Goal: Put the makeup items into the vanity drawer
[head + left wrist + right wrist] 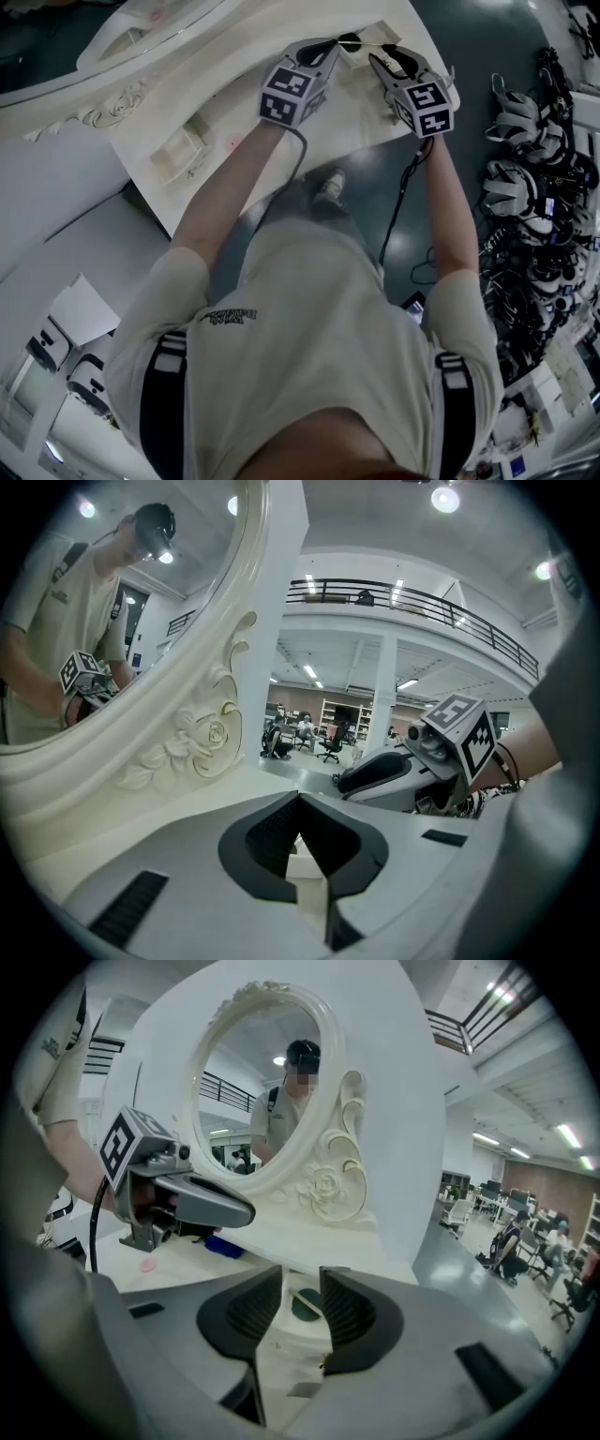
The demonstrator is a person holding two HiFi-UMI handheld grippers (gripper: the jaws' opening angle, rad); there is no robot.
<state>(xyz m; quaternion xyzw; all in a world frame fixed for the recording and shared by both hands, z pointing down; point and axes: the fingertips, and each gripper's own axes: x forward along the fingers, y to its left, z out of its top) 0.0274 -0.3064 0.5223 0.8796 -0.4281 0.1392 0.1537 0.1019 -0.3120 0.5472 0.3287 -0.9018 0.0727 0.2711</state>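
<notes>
Mirror (253, 1091) reflects the person (309, 337) only in the gripper views.

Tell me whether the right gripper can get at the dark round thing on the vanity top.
Probably yes. The right gripper has its jaws apart, and the dark round thing lies on the vanity top straight ahead of the gap, with nothing between.
</notes>
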